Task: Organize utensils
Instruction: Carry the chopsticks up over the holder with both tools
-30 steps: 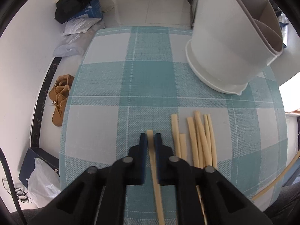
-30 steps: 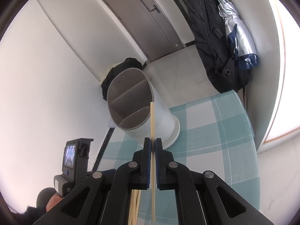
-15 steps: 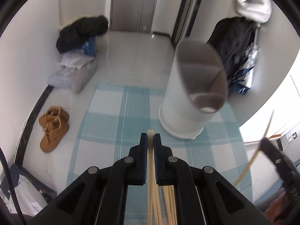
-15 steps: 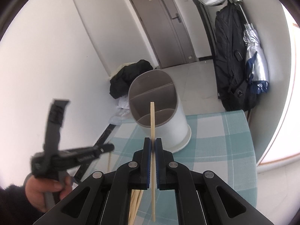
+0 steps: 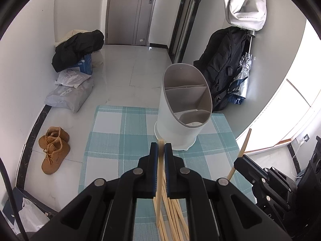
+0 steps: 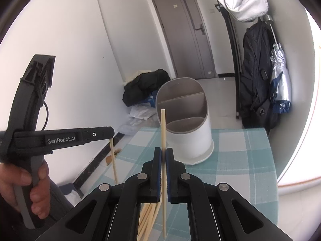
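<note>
My left gripper [image 5: 161, 146] is shut on one pale wooden chopstick [image 5: 159, 172] and holds it raised above the table; it shows from the side in the right wrist view [image 6: 109, 133], the stick hanging down. My right gripper [image 6: 164, 150] is shut on another chopstick [image 6: 163, 132] that stands upright; it also shows in the left wrist view [image 5: 239, 159]. A white divided utensil holder [image 5: 184, 108] stands on the teal checked tablecloth [image 5: 120, 140], ahead of both grippers [image 6: 186, 120]. Several loose chopsticks [image 5: 174, 210] lie on the cloth below my left gripper.
Brown boots [image 5: 54, 148], bags [image 5: 70, 94] and a black coat [image 5: 78, 48] lie on the floor left of the table. A black backpack [image 5: 226, 60] and a folded umbrella [image 5: 240, 80] hang by the wall at the right. A grey door [image 5: 130, 10] is behind.
My left gripper has lifted its chopstick off the cloth and risen well above the table. My right gripper has drawn back a little, still holding its chopstick upright.
</note>
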Demonstrator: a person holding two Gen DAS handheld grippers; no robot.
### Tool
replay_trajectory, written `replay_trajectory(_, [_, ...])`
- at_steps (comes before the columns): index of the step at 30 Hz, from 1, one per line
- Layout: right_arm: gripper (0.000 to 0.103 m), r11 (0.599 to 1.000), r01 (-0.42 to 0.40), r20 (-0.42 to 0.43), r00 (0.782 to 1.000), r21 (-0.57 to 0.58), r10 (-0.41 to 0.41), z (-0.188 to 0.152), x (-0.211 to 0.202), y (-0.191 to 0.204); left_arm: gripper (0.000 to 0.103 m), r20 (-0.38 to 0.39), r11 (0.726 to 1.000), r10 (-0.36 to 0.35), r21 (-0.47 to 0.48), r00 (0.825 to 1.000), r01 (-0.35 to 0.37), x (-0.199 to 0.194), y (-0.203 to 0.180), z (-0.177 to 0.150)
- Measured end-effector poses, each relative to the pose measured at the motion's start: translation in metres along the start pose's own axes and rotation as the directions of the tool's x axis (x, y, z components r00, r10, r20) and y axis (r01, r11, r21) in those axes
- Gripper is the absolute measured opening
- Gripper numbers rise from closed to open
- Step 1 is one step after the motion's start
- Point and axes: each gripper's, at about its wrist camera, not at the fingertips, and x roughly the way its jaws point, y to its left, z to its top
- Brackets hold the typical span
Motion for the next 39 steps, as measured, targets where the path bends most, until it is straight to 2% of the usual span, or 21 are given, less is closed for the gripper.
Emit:
replay_trajectory(8, [0.003,1.0,0.013,0.026,1.0,-0.015,-0.013,0.001,-0.006,0.004,0.002,-0.008,0.998,-0.02,0.051,1.0,0.021,-0.007,-0.004,0.0])
replay_trajectory(15, [0.003,1.0,0.013,0.038,0.999,0.001,-0.013,0.005,-0.008,0.006,0.002,-0.008,0.997,-0.059,0.044,0.998,0.059,-0.011,0.003,0.003])
replay_trajectory(19, [0.003,1.0,0.015,0.046,0.999,-0.003,-0.014,0.01,-0.008,0.006,0.002,-0.032,0.995,-0.093,0.025,0.995,0.094,-0.01,0.005,0.006])
replay_trajectory(25, [0.003,0.999,0.024,0.093,0.995,-0.022,-0.022,0.026,-0.01,0.005,0.002,-0.008,0.987,-0.157,0.033,0.988,0.157,-0.021,0.0,0.022])
replay_trajectory(31, [0.003,0.998,0.034,0.141,0.99,-0.05,-0.026,0.054,-0.014,0.005,0.002,0.025,0.978,-0.205,0.035,0.979,0.204,-0.04,-0.006,0.051])
replay_trajectory(39, [0.003,0.988,0.035,0.214,0.977,-0.148,-0.002,0.122,-0.012,0.01,0.002,0.056,0.963,-0.268,0.042,0.962,0.266,-0.064,-0.012,0.104])
